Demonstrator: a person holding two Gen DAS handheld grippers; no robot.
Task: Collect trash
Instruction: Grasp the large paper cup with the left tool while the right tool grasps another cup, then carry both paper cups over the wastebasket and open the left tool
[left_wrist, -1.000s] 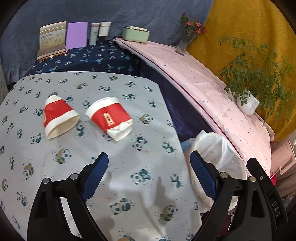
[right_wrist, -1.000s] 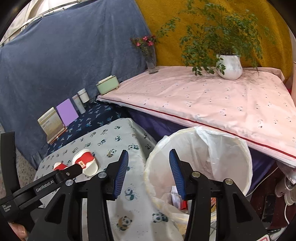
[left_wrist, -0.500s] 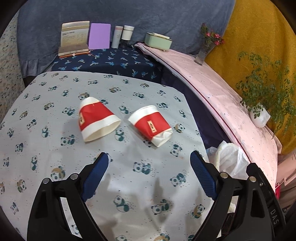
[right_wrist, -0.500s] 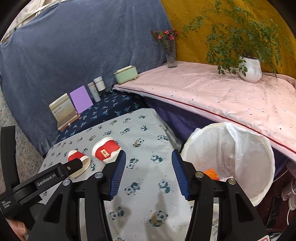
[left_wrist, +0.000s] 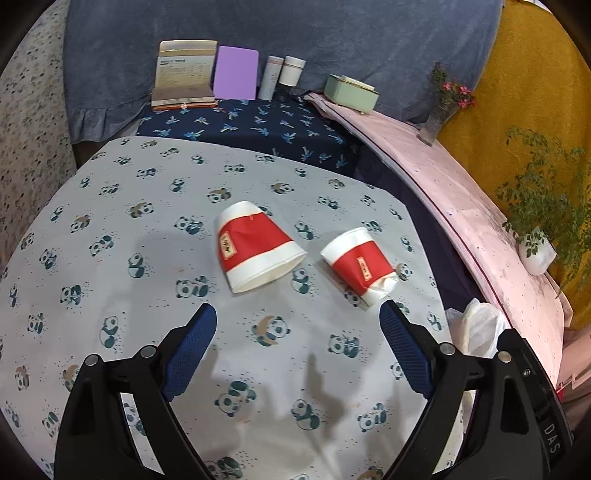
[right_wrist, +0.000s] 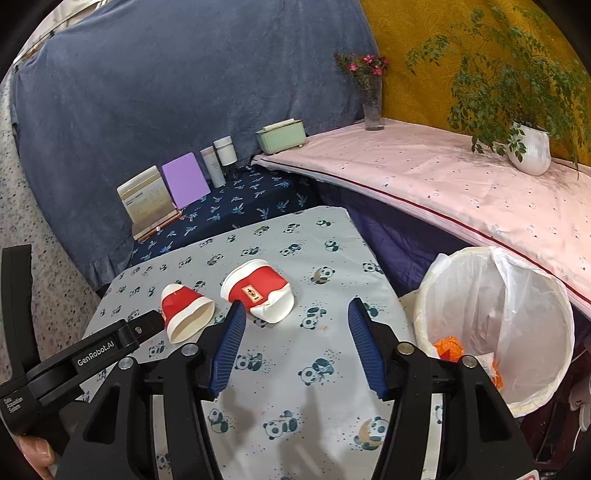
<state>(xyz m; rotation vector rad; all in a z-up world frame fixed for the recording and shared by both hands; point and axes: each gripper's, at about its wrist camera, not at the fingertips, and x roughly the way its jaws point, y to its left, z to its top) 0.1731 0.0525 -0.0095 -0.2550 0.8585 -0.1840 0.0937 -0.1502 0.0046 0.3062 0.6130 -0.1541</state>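
Two red and white paper cups lie on their sides on the panda-print table (left_wrist: 110, 206). The left cup (left_wrist: 255, 247) (right_wrist: 184, 310) is whole; the right cup (left_wrist: 360, 266) (right_wrist: 258, 291) has a crushed rim. My left gripper (left_wrist: 297, 325) is open and empty, just short of the cups, and its body shows in the right wrist view (right_wrist: 92, 350). My right gripper (right_wrist: 295, 317) is open and empty, above the table right of the crushed cup. The bin (right_wrist: 495, 325) with a white liner stands right of the table and holds orange trash (right_wrist: 448, 349).
Behind the table, a dark blue shelf (left_wrist: 251, 125) carries a calendar, a purple card, two bottles and a green box (left_wrist: 351, 92). A pink-covered ledge (right_wrist: 443, 177) at the right holds a flower vase (right_wrist: 373, 99) and a potted plant (right_wrist: 528, 147).
Both grippers have moved left, from over the bin toward the table. The cups now sit nearer the middle of both views, and the bin has shifted to the right edge.
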